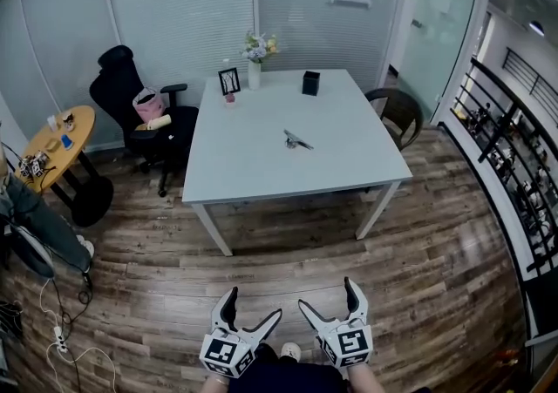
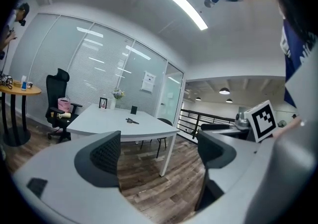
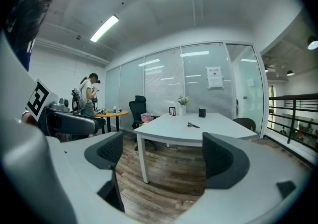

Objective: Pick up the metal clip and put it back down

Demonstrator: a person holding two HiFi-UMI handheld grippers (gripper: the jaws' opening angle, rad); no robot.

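The metal clip lies near the middle of the white table, small and dark. It shows too in the left gripper view as a clip and in the right gripper view as a clip. My left gripper and right gripper hang side by side over the wooden floor, well short of the table. Both stand open with nothing between their jaws.
On the table's far side stand a vase of flowers, a picture frame and a black cup. A black office chair and a round wooden table are at the left, a brown chair and a railing at the right. A person stands by the round table.
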